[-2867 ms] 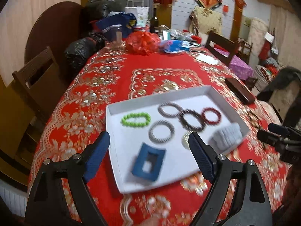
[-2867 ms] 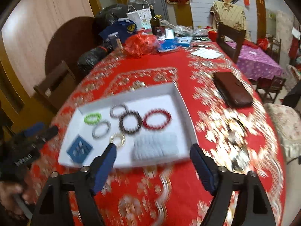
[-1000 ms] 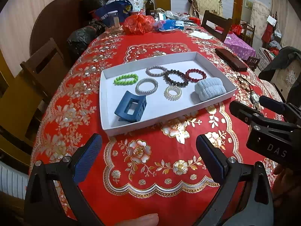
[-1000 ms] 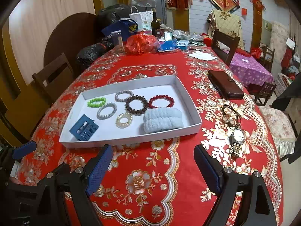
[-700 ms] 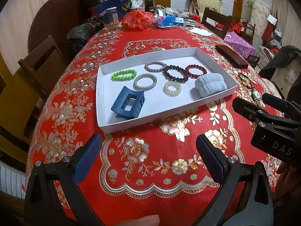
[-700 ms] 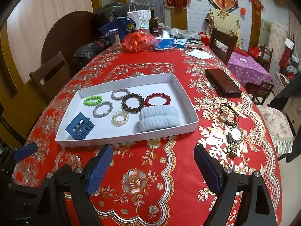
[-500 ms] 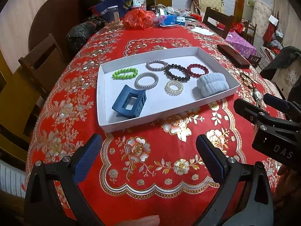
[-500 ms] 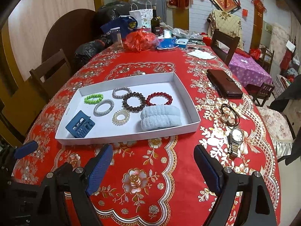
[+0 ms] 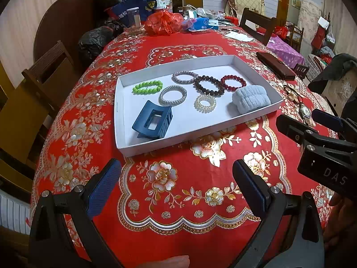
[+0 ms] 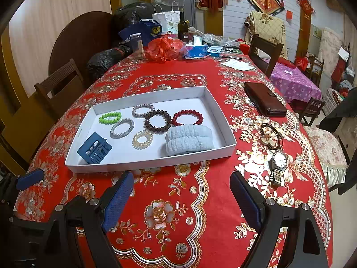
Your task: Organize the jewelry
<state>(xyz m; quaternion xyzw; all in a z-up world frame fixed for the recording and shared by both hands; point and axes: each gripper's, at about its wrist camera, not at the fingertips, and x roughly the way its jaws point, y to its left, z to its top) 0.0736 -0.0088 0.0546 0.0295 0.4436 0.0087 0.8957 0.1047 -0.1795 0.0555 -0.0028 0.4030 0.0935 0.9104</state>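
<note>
White tray on red-clothed bench, holding bead bracelets, blue hair claw, pale scrunchie. Watch and dark cord bracelet lie right of tray. Left gripper and right gripper above near cloth, fingers apart, empty.

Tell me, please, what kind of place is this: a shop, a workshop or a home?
Most likely a home dining room: a long table under a red floral tablecloth, wooden chairs around it, and household clutter at the far end, such as a wine bottle and a gift bag.
</note>
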